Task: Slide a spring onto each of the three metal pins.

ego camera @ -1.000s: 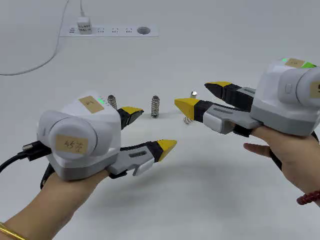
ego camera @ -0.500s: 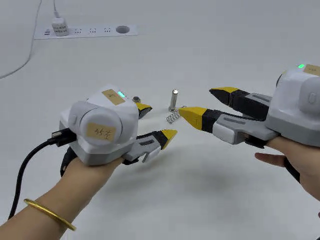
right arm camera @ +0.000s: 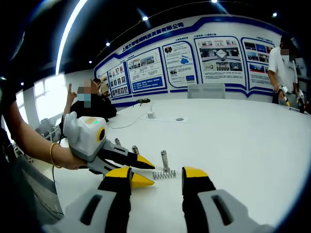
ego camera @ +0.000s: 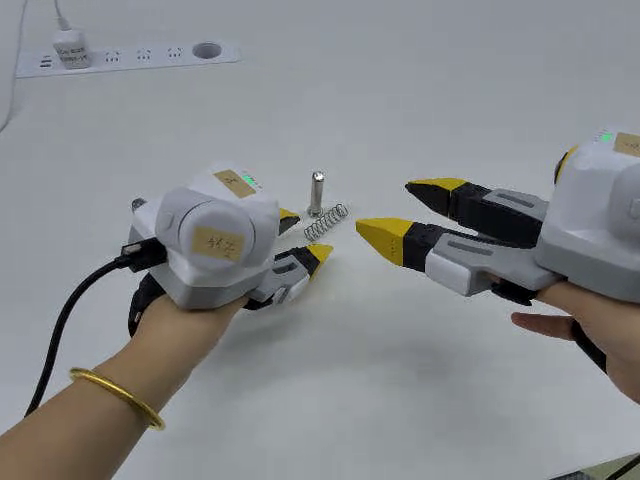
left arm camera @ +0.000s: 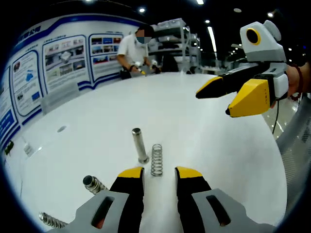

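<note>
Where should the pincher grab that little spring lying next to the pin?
Probably across its middle coils, squeezing its sides gently. The spring lies flat beside the bare pin, so that leaves both ends free. Come from the side of the left gripper: its open jaws point along the spring.

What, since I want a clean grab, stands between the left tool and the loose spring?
Nothing visible. The loose spring lies just ahead of the left tool, facing the gap between its open jaws; the bare pin stands beside it, off that line.
</note>
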